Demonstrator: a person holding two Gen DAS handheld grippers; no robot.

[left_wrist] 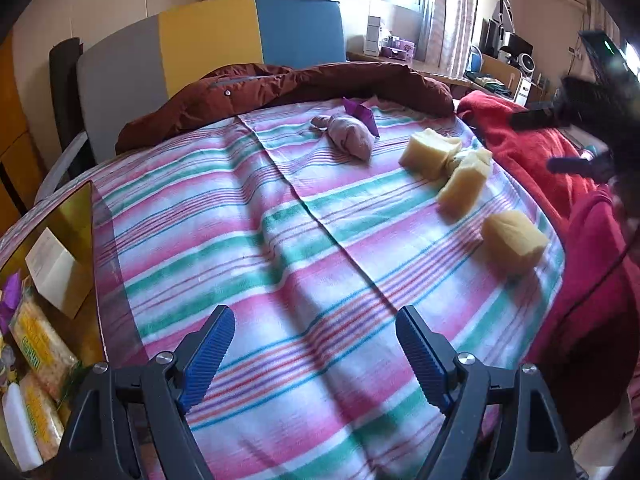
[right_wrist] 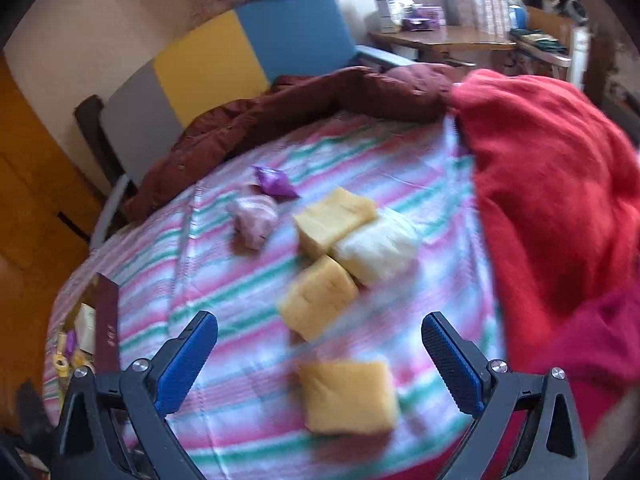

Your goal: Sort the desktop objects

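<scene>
Yellow-green print on cracker packs (left_wrist: 38,344) (lettering too blurred to read)

Both wrist cameras look steeply down, sharing the striped blanket (left_wrist: 304,240) from nearby.

I see my left gripper (left_wrist: 316,322) in its own camera with the jaws standing wide apart. The two blue ribbed pads (left_wrist: 208,354) face each other and nothing is between them. The black finger arms spread outward from the bottom of the picture, and the tool points forward and downward.

My right gripper (right_wrist: 320,330) has the same pose in its own camera: the jaws are wide, the blue pads (right_wrist: 186,364) do not touch anything, and it also tilts downward. In the left camera I see the right gripper again at the right edge, dark and blurred, with its two fingers pointing toward the left.
</scene>
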